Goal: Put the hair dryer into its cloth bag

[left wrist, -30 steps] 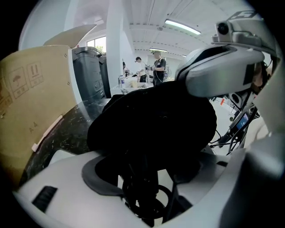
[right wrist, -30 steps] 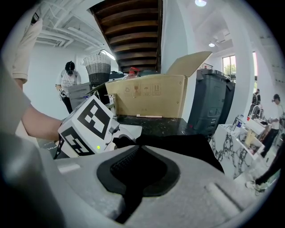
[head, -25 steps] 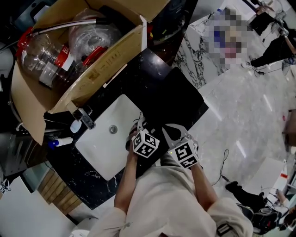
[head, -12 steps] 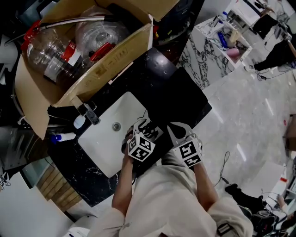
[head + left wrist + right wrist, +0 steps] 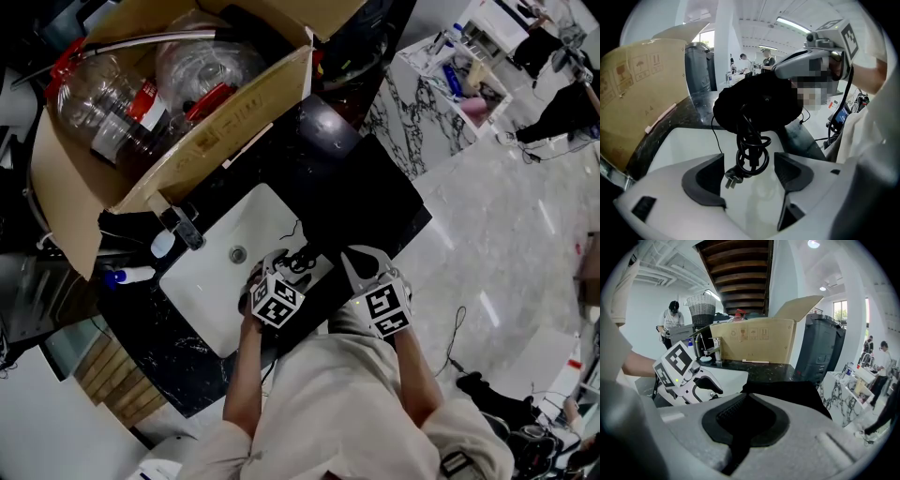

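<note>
- Your left gripper [image 5: 750, 161] has its jaws spread wide, and they have just been opening. The coiled cord [image 5: 751, 152] hangs in the gap between them, and neither pad presses on it.
- The cord's plug [image 5: 731, 179] dangles at the bottom of the coil, nearer the left-hand pad in the left gripper view.
- Your right gripper [image 5: 747, 404] has its jaws closed together on black fabric: they are clamped on the cloth bag [image 5: 757, 101].
- In the left gripper view the bag hangs as a rounded black bundle from your right gripper, above and beyond the left jaws. The cord comes down out of its underside.
- The hair dryer's body can't be told apart from the black cloth in any view. Only its cord and plug show outside the bag.
- In the head view both grippers sit close together at the near edge of the black table [image 5: 366, 187], the left one over the near corner of the white sink [image 5: 211, 291].
- The sink's faucet [image 5: 183, 228] stands at its far left corner.
- An open cardboard box [image 5: 216, 122] sits on the table beyond the sink, with clear plastic bottles [image 5: 103, 103] lying inside it.
- In the right gripper view the left gripper appears off to the left, over the sink and apart from the right jaws.
</note>
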Demonstrator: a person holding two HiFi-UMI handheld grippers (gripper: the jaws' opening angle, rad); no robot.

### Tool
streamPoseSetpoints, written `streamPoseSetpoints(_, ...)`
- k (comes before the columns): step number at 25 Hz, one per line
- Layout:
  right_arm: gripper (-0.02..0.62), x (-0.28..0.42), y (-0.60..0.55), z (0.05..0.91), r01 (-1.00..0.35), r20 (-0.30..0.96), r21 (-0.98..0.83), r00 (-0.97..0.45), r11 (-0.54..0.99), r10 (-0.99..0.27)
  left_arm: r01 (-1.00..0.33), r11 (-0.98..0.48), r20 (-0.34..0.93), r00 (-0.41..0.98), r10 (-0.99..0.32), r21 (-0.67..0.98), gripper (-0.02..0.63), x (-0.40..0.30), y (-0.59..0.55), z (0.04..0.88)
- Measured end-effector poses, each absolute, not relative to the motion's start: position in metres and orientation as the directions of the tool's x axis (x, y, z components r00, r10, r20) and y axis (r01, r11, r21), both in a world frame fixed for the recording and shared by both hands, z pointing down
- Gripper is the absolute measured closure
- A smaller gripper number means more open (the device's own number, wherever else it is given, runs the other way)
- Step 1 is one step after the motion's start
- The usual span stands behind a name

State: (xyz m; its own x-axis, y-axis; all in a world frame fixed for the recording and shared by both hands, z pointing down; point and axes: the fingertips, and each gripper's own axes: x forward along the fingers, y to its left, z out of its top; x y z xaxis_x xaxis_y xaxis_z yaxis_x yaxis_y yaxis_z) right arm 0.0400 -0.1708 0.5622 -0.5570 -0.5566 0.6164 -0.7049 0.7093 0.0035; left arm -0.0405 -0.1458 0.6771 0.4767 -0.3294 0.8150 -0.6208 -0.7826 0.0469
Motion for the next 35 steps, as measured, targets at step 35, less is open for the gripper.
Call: streamPoseSetpoints(35, 0.58, 0.032, -0.163, 0.561, -0.696, 0.62, -0.004, -0.565, 0.718, -0.544, -0.608, -0.793, 0.748, 0.545, -0.378, 0.042, 0.453, -0.011, -0.158, 0.66)
